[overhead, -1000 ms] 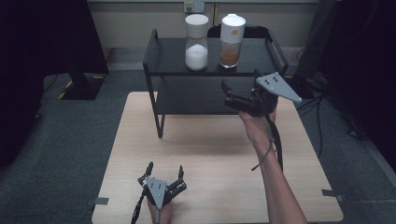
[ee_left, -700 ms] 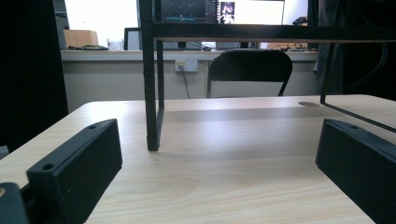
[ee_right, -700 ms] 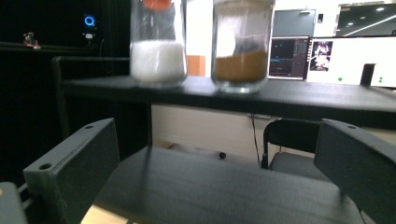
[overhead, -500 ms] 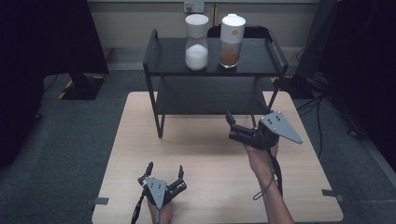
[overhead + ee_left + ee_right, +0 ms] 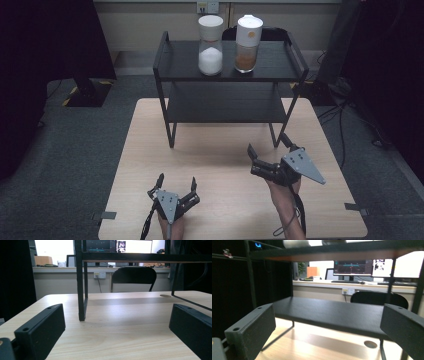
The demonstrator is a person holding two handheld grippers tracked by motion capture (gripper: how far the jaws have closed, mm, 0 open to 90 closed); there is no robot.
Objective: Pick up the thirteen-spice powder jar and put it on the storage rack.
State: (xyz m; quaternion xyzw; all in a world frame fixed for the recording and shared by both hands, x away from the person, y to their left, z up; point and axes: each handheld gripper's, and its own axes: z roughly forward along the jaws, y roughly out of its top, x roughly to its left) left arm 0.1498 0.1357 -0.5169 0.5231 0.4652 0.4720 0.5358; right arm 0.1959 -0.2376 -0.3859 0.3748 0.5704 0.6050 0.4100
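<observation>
We are holding both grippers wide and empty — the left gripper (image 5: 174,192) at lower centre, the right gripper (image 5: 267,156) at lower right. Both jars (image 5: 210,45) are standing on the shelf (image 5: 265,72) at top centre — seemingly placed, nothing left.

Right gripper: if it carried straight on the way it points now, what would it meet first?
Probably the lower shelf of the black rack: the open right gripper points at that shelf's near edge in its own view. Depth is unclear.
</observation>
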